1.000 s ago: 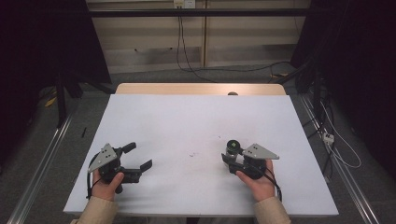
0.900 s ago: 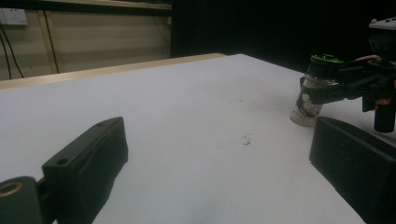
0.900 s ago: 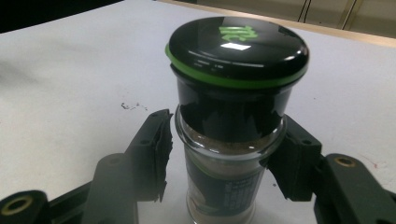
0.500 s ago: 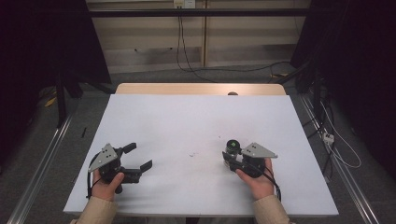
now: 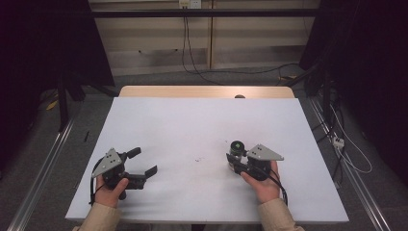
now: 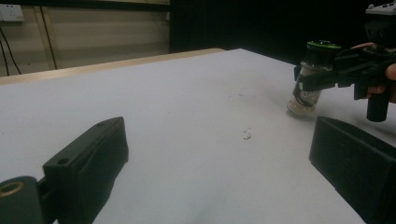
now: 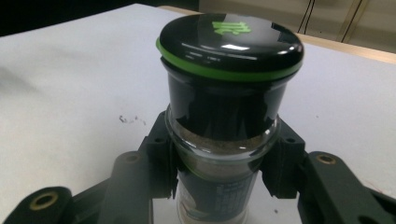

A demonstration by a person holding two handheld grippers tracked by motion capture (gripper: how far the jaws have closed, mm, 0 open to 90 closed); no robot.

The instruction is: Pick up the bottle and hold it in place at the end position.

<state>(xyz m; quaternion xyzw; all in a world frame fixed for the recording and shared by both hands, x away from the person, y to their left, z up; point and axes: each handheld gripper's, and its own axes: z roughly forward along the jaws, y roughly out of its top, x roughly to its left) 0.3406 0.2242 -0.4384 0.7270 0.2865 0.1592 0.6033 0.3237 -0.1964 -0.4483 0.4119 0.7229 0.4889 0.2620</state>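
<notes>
A small glass spice jar with a black, green-ringed lid stands upright on the white table, right of centre. My right gripper is shut on the jar's body, one jaw on each side. The left gripper view shows the jar far off at the right with those jaws clamped around it. My left gripper rests near the table's front left, held by a hand, its jaws wide apart with nothing between them.
A few dark specks mark the table between the grippers. A wooden strip runs along the table's far edge. Cables and metal rails lie on the floor at the right; dark curtains hang on both sides.
</notes>
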